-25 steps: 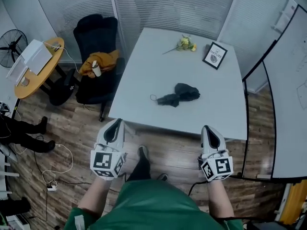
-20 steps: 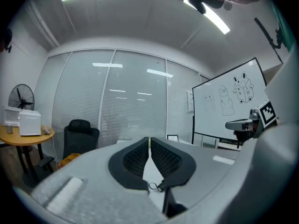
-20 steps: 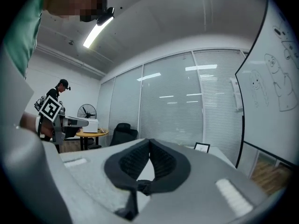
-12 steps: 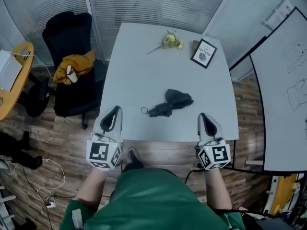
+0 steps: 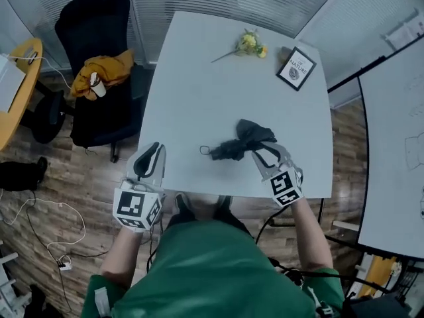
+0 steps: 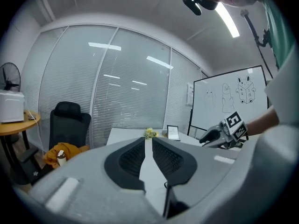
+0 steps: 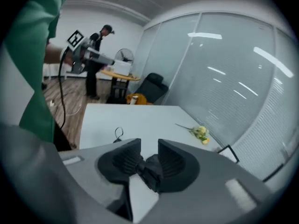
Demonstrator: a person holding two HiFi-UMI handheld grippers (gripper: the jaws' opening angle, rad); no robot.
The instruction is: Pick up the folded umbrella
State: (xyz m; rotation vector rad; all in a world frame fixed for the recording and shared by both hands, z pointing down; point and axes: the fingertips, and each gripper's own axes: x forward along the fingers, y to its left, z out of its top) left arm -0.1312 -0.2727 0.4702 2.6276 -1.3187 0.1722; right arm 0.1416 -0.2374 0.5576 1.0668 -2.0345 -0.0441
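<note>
The folded black umbrella (image 5: 238, 144) lies on the white table (image 5: 199, 91), toward its front right, with its thin strap loop (image 5: 205, 151) trailing left. My right gripper (image 5: 266, 153) is tilted down over the umbrella's right end. Its jaws are opening, and in the right gripper view (image 7: 148, 148) dark umbrella fabric (image 7: 150, 171) sits in the gap between them; the pads do not visibly squeeze it. My left gripper (image 5: 154, 149) hovers at the table's front left edge, away from the umbrella. Its jaws (image 6: 148, 141) stand together with nothing in them.
A yellow flower (image 5: 248, 43) and a small framed picture (image 5: 296, 67) lie at the table's far side. A black chair (image 5: 93, 25) carrying an orange garment (image 5: 103, 73) stands left of the table. A whiteboard (image 5: 391, 144) runs along the right. A person (image 7: 100, 55) stands far behind.
My right gripper has swung forward and left from beyond the table's front edge onto the umbrella, rolling and tilting down, and its jaws have parted. The left gripper has edged forward to the table's edge.
</note>
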